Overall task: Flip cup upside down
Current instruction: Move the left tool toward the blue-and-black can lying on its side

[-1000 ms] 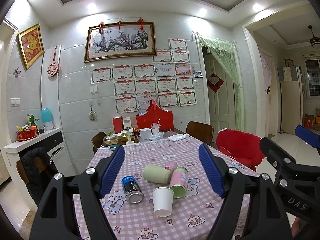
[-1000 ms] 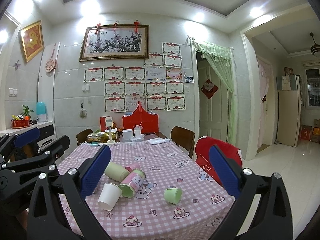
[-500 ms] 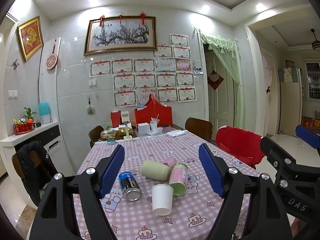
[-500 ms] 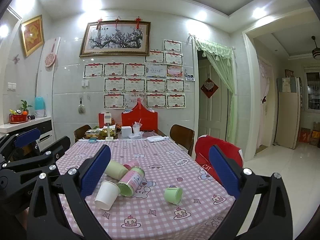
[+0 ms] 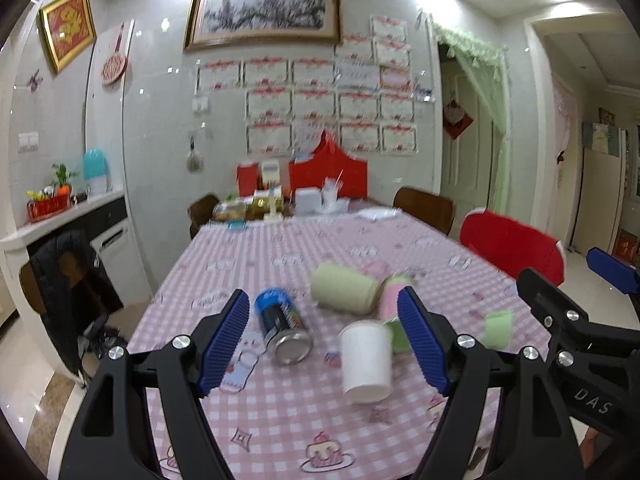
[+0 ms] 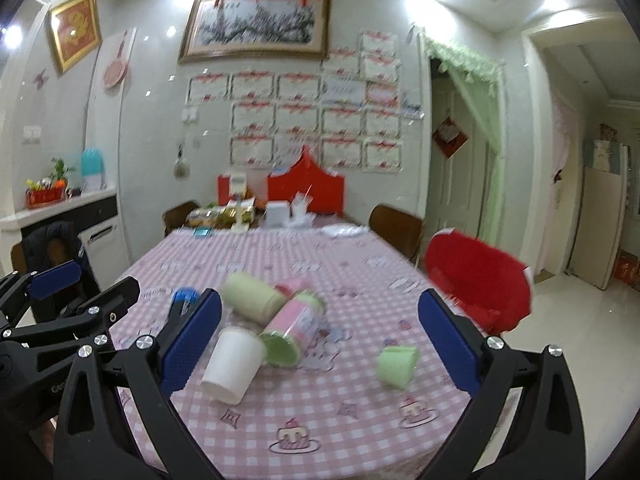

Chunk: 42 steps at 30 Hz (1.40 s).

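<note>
A white paper cup (image 5: 366, 360) stands on the pink checked tablecloth (image 5: 280, 420) near the front; it also shows in the right wrist view (image 6: 232, 364). A small green cup (image 6: 396, 364) sits to its right, also in the left wrist view (image 5: 498, 328). My left gripper (image 5: 324, 344) is open and empty, above the table's front, with the white cup between its fingers' lines. My right gripper (image 6: 320, 344) is open and empty, its fingers framing both cups.
A blue can (image 5: 282, 326), a pale green tube (image 5: 344, 294) and a pink-and-green can (image 6: 294, 330) lie beside the white cup. Red chair (image 6: 476, 284) at the right edge. Boxes and clutter (image 6: 276, 208) at the far end. A jacketed chair (image 5: 68, 280) stands left.
Both grippers have moved forward and tilted down toward the table; the cups and cans look larger and nearer. Nothing has been taken hold of.
</note>
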Available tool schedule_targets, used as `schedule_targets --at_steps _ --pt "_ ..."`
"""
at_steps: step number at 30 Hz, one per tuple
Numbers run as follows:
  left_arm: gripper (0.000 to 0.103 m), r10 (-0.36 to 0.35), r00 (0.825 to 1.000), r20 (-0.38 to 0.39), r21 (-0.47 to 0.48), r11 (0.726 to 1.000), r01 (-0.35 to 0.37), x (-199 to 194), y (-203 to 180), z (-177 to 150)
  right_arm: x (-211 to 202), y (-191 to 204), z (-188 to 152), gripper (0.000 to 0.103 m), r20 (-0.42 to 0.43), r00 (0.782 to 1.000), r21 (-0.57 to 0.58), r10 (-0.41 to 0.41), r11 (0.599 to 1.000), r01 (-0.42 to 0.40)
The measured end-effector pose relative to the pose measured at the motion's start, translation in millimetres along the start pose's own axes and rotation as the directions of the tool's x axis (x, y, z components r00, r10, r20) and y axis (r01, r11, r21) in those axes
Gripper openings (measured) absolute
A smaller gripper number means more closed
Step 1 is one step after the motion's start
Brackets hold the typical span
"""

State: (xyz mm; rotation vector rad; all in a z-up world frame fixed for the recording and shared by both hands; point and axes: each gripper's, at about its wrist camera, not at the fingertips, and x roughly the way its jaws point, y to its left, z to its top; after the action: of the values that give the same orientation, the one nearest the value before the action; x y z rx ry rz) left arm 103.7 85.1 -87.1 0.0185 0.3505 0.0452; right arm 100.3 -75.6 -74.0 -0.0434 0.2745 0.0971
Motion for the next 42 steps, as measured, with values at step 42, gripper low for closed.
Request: schedule_targets --at_steps 42 --pt "0.076 -0.057 0.844 -0.533 -0.168 0.985 -0.039 246.5 74.5 -23.5 208.3 55.2 -5.7 0.095 -0.322 0.942 -0.027 0.096 0.994 -0.110"
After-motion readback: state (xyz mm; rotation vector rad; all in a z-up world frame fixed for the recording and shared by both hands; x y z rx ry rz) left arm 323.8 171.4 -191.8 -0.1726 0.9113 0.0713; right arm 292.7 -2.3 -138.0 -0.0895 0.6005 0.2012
